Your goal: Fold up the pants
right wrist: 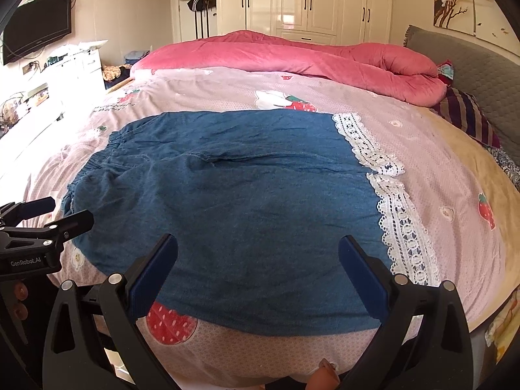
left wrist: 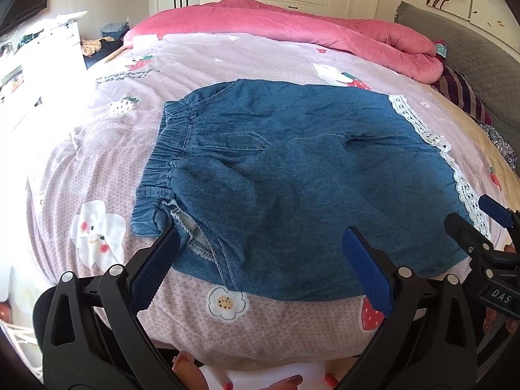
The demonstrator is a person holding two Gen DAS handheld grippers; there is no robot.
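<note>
Denim pants [left wrist: 292, 175] with lace hems [right wrist: 399, 224] lie flat on the pink bedsheet [left wrist: 208, 331]; left gripper [left wrist: 260, 256] and right gripper [right wrist: 258, 260] hover spread, gripping nothing

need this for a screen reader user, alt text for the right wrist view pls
Blue denim pants with white lace hems lie flat on a pink strawberry-print bedsheet. The open right tool hovers over their near edge, with the left tool at the left.

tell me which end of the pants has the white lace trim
The hem end, on the right near the grey headboard; the opposite left end is the gathered elastic waistband, plain denim.
</note>
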